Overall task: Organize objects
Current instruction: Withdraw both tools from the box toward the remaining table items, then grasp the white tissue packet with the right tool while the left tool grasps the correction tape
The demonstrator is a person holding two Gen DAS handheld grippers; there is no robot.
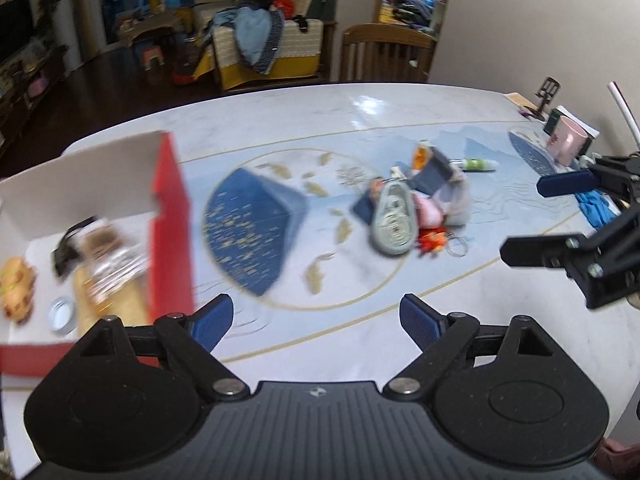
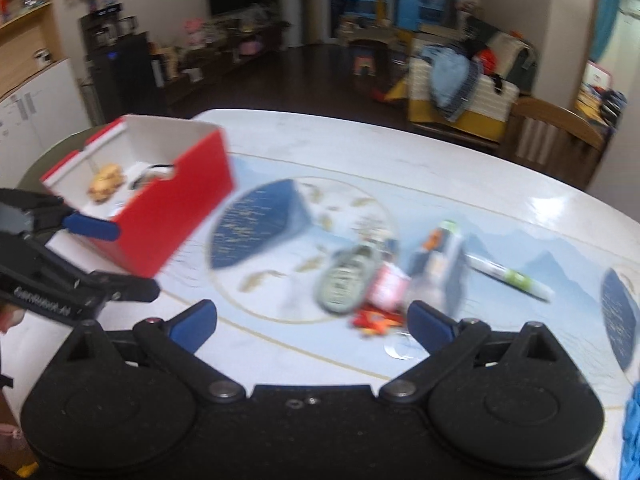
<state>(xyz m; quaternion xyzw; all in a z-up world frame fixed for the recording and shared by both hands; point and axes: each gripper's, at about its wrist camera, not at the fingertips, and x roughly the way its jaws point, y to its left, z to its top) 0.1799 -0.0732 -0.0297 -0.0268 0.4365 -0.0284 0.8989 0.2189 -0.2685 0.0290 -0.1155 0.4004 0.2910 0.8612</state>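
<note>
1. Living room behind; patterned counter [image 1: 360,120] carries our clutter.
2. Red box [image 1: 170,224] sits left, toy bear [image 1: 16,288] inside.
3. Pile with grey shoe [image 1: 392,220] and marker [image 1: 476,165] lies mid-counter.
4. Left claw [image 1: 316,320] wide, empty.
5. Right claw [image 2: 312,322] wide, empty.

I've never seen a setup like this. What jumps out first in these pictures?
The bright red box on the left of the pale table, already holding a few small things. Then the jumbled pile of small objects in the table's middle, with a green-and-white pen lying just to its right. In the foreground, the left gripper and right gripper both stand open and empty.
</note>
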